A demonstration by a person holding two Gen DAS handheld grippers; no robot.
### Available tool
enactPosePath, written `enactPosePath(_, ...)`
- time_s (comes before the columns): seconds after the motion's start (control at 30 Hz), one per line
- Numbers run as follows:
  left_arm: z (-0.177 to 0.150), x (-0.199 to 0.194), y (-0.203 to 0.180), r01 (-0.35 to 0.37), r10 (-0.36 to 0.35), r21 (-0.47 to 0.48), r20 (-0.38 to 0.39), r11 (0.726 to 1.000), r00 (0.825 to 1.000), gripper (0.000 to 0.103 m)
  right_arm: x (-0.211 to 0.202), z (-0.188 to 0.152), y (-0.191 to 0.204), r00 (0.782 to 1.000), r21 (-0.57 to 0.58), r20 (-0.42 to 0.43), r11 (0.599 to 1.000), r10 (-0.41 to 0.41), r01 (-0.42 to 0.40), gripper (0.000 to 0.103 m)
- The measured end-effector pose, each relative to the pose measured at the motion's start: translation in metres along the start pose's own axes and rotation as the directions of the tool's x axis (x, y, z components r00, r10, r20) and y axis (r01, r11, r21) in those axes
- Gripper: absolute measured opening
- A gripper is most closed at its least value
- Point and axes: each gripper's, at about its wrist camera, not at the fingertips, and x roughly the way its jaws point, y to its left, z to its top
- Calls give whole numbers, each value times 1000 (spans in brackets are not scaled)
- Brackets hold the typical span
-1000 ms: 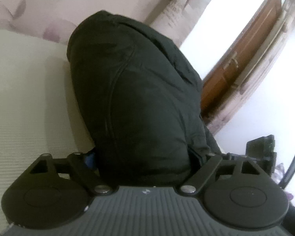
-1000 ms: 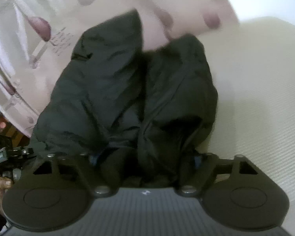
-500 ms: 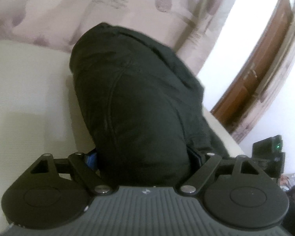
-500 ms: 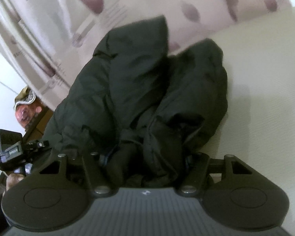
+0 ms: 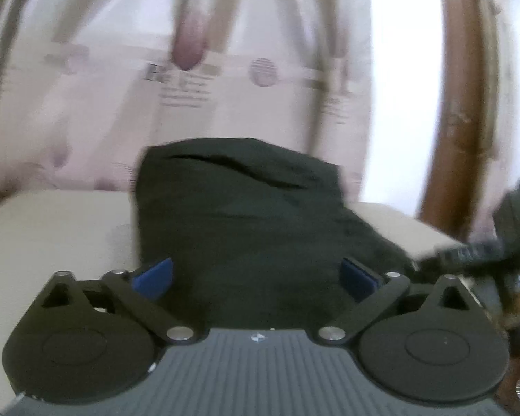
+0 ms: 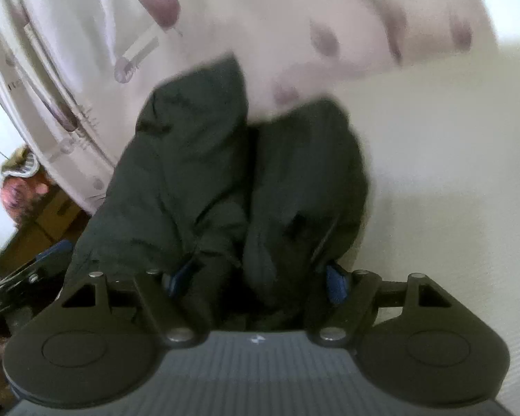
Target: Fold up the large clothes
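Note:
A large black padded jacket (image 5: 246, 215) lies bunched on a cream bed surface (image 5: 52, 228). My left gripper (image 5: 256, 277) has its blue fingertips (image 5: 154, 275) spread wide on either side of the jacket's bulk; the cloth fills the gap between them. In the right wrist view the jacket (image 6: 197, 173) shows as two dark folds side by side. My right gripper (image 6: 256, 280) has its blue pads (image 6: 336, 282) closed in on a thick bunch of the jacket's cloth.
A pale curtain with purple spots (image 5: 190, 69) hangs behind the bed. A brown wooden door frame (image 5: 447, 121) stands at the right. The other gripper's dark body (image 5: 495, 242) shows at the right edge. Cream bed surface (image 6: 450, 173) extends to the right.
The left gripper has tilted up and pulled back, its jaws now spread wider around the jacket. The right gripper has shifted slightly, still holding the cloth. Both views are motion-blurred.

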Motion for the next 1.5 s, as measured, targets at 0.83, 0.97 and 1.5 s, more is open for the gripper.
enactPosePath(0.83, -41, 32, -49, 195, -194, 79, -26, 978, 981, 103, 127, 76, 114, 957, -755, -46, 637, -286, 154, 47)
enactPosePath(0.97, -42, 39, -43, 221, -220, 52, -20, 974, 975, 103, 127, 70, 95, 970, -707, -34, 692, -239, 146, 46)
enactPosePath(1.5, -40, 44, -42, 231, -230, 33, -36, 972, 973, 102, 32, 87, 82, 989, -567, 85, 810, -123, 150, 51)
